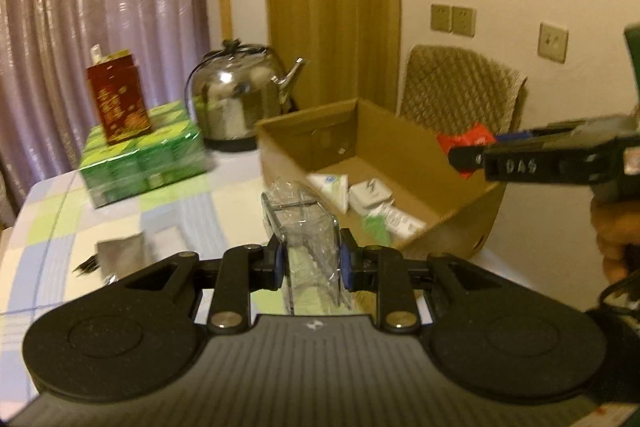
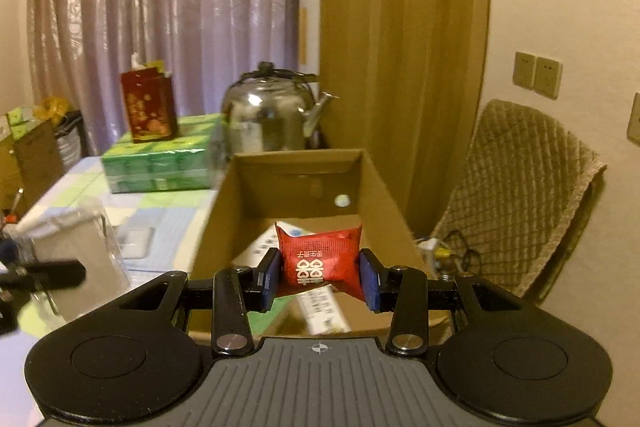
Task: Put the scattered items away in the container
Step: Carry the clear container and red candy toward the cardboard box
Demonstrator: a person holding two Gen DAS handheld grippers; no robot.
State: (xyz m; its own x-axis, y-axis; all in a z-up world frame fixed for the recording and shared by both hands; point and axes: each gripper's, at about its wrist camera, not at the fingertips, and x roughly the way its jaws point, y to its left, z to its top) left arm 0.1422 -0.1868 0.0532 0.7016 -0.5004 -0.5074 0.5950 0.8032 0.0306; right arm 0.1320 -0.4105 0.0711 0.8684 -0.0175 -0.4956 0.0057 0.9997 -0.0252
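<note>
Cardboard box (image 2: 304, 183), plain brown corrugated board with its top open, sits on the worktop (image 1: 52, 211), which wears a glossy checked cover of pale green, blue and white squares. White paper-wrapped packets (image 1: 370, 197) lie flat on the box floor. Clamped between the blue pads of the left tool (image 1: 312, 261) is a clear, crinkly plastic case (image 1: 304, 223), rectangular and see-through, held above the worktop just short of the box's near wall. The right tool (image 2: 320, 277) pinches a small red foil sachet (image 2: 320, 259), pillow-shaped with flared, crimped ends and white printing, and holds it over the open box; in the left wrist view that sachet shows at the box's right rim, with the bare fingers of the person's hand (image 1: 612, 235) around the tool's handle. Behind the box stands a domed, mirror-bright steel kettle (image 1: 240, 99) with a slim spout. Beside it a shrink-wrapped green block of packs (image 1: 148, 155) carries an upright dark red carton (image 1: 120, 99) with gold print. A chair (image 2: 524, 195) draped in a quilted beige pad stands at the right, before a plain wall and long pleated curtains (image 2: 160, 19).
</note>
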